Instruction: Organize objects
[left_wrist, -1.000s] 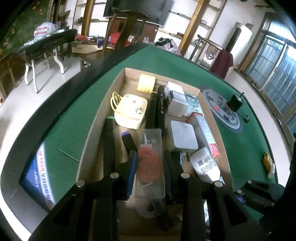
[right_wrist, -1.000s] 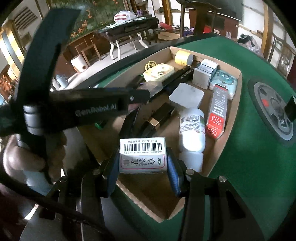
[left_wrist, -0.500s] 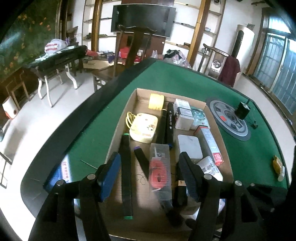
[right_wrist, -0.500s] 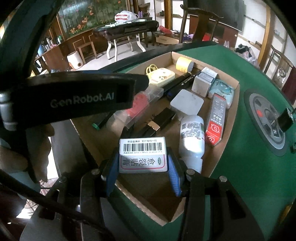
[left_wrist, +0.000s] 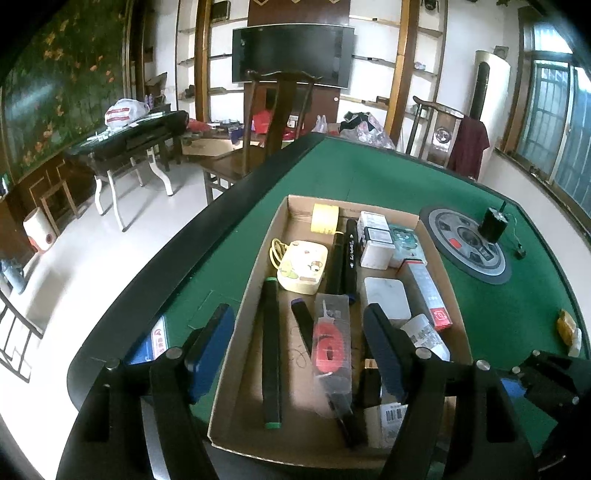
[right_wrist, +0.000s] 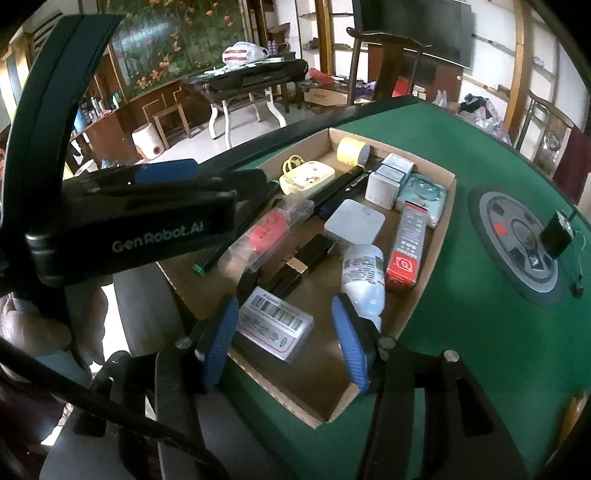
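My left gripper (left_wrist: 299, 354) has just been opening; its blue ribbed pads are spread over the clear plastic case (left_wrist: 330, 343) with the red coil, not touching it. The case lies flat in the shallow cardboard tray (left_wrist: 236, 321) on green felt table (left_wrist: 369, 173). My right gripper (right_wrist: 284, 339) has also just been opening, and its jaws stand apart with the small white barcode box (right_wrist: 275, 325) loose between them, tilted on the tray's near corner. Just beside it are a white cylindrical bottle (right_wrist: 362, 273), a long red-ended carton (right_wrist: 406, 243), and a rounded square white pad (right_wrist: 354, 223). Matte black markers (left_wrist: 269, 350) lie lengthwise.
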